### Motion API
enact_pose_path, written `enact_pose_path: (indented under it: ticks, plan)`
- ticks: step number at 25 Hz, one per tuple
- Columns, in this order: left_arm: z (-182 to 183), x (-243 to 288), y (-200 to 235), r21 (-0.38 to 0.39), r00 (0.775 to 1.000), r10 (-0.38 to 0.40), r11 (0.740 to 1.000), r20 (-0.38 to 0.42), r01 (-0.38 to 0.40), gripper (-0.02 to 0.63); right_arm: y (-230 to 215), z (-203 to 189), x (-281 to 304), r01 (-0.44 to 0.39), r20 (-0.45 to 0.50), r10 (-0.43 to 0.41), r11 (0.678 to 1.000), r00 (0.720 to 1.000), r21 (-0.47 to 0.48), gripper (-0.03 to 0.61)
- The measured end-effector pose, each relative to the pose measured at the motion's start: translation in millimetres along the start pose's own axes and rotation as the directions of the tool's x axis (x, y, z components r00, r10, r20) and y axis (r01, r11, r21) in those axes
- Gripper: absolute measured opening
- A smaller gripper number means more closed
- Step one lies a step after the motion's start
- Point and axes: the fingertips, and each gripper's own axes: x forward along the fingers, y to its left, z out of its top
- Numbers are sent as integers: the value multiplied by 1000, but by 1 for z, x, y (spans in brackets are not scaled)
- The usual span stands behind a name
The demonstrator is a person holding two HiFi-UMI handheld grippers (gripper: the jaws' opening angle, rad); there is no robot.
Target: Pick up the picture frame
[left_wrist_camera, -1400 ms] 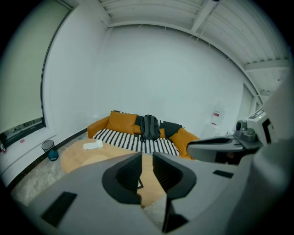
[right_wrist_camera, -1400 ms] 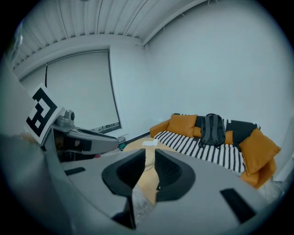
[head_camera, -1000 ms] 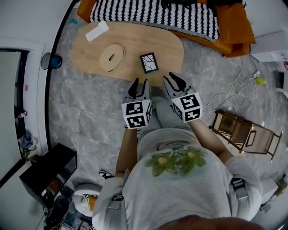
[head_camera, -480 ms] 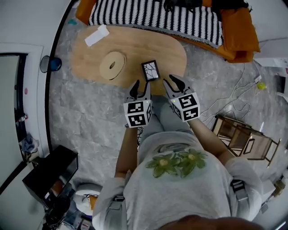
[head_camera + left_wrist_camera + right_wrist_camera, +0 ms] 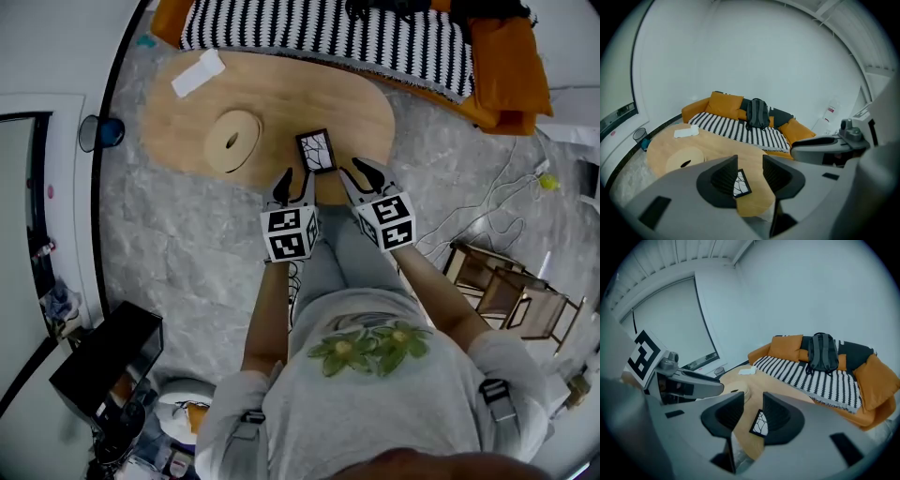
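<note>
**Picture frame** [image 5: 316, 152]: small, dark-edged, lying flat near the front edge of the wooden table [image 5: 253, 94]; untouched.

**Left gripper** [image 5: 292, 180]: jaws wide apart after just opening, nothing between them; the frame shows beyond the gap.

**Right gripper** [image 5: 368, 172]: jaws apart and just been opening, likewise empty.

**Change:** both grippers have moved from over the floor down to the table edge, one on each side of the frame and just short of it.

**Meaning:** the approach looks nearly done; the grasp is still to be made.
</note>
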Motion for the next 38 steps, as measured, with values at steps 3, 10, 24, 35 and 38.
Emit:
enact_pose_path:
  ticks: [3, 10, 24, 35, 38]
  plan:
    - [-11, 13, 4, -24, 1000, -5, 1000, 3, 6, 163, -6, -12, 14, -5, -25, 5, 1000, 1000, -3, 114]
    - [-41, 40, 18, -65, 1000, 0, 998, -8, 0, 163, -17, -41, 44, -4, -88, 4, 1000, 996, -1, 121]
    - [-85, 103, 42, -46, 998, -24, 999, -59, 22, 163, -35, -99, 105, -31, -155, 27, 999, 988, -21, 138]
    - [-123, 140, 56, -64, 996, 1, 998, -87, -7, 163, -50, -134, 141, -19, -181, 15, 1000, 983, -21, 144]
    - [-132, 149, 62, -70, 995, 5, 998, -97, -11, 163, -53, -144, 151, -16, -194, 11, 1000, 981, -21, 144]
